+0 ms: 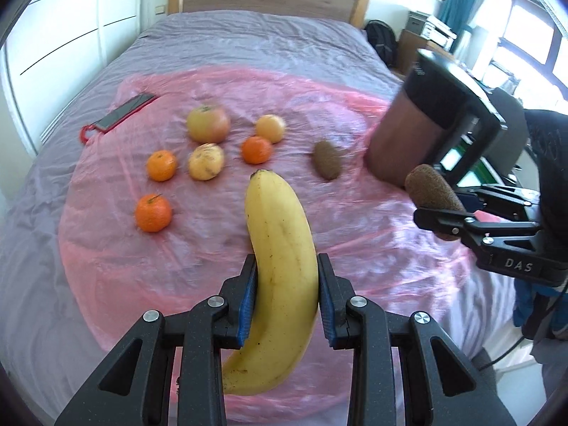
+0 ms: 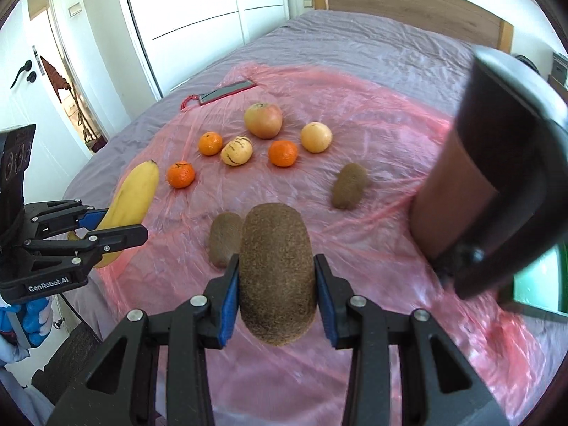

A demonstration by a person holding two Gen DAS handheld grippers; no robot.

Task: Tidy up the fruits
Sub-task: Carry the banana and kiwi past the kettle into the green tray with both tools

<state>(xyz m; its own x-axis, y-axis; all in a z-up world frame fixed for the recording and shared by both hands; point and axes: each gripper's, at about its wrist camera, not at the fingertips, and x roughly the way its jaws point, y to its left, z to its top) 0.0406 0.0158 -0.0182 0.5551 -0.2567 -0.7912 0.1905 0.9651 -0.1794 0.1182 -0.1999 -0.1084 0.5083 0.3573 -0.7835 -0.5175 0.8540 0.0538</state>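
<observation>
Right wrist only — second loose kiwi (image 2: 224, 238) beside held kiwi (image 2: 277, 277)

- A tall brown jug (image 2: 461, 184) is blocking the way at two o'clock.
- Bare pink sheet (image 2: 355, 372) is lying open at six o'clock.

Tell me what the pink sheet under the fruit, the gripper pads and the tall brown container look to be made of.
Pink sheet: thin translucent plastic film, glossy; it crinkles and the grey bedcover shows through.
Gripper pads: blue, ribbed, probably rubber or soft plastic, matte; they clamp the banana.
Brown container: smooth, satin brown body with black lid and handle, possibly coated metal or plastic; motion blur leaves it open.
</observation>
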